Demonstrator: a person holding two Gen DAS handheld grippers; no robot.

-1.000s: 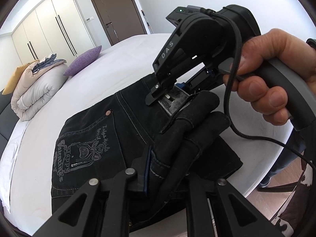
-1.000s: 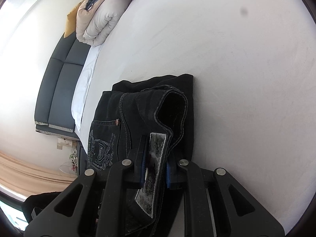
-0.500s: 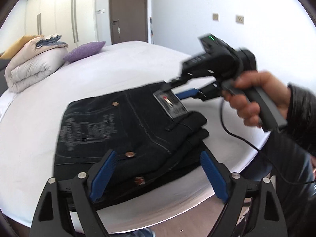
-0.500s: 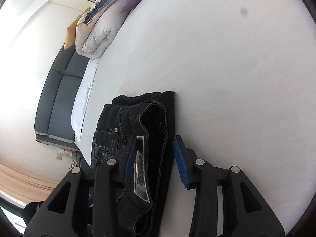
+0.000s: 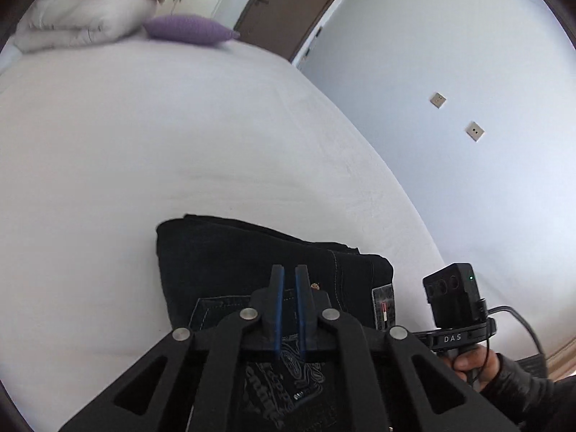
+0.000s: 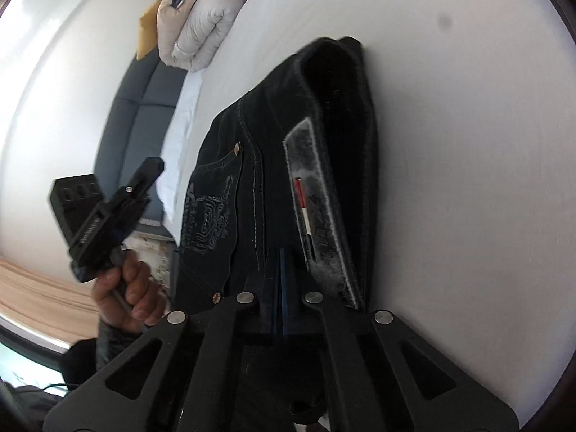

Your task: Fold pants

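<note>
Folded black jeans (image 5: 273,259) on the white bed (image 5: 151,151), both grippers pressed shut and empty

Left wrist view: the left gripper (image 5: 289,273) hangs over the jeans' back pocket, its fingers having just snapped together on nothing; the bundle's long axis runs across them, the waistband patch (image 5: 383,304) toward the right gripper (image 5: 451,295). Right wrist view: the right gripper (image 6: 280,255) sits at the jeans' near edge, fingers likewise just closed and bare, beside the patch; the bundle stretches away along them, nearer this hand
</note>
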